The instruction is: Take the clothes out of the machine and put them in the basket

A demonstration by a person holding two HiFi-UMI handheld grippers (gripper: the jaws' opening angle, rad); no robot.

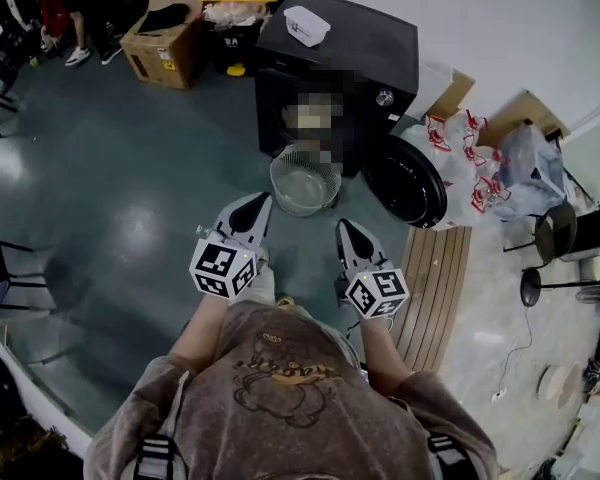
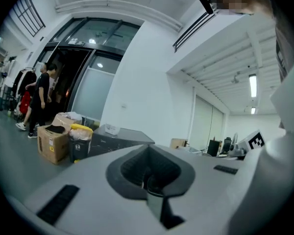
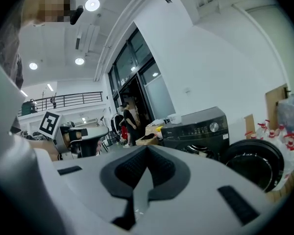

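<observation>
Left gripper (image 1: 256,204) and right gripper (image 1: 344,227), both clenched on nothing
The pale round mesh basket (image 1: 305,180) stands on the floor (image 1: 130,188) just ahead of both tips (touching neither); right behind it, the black front-loading washing machine (image 1: 365,43), door (image 1: 408,180) open; its clothes cannot be made out.

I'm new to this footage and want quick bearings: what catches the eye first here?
The black washing machine at the head view's top centre stands out, its round door swung open to the right. A pale round basket sits on the floor just in front of it. Nearer the camera, the left gripper and right gripper point toward it, both shut and empty.
</observation>
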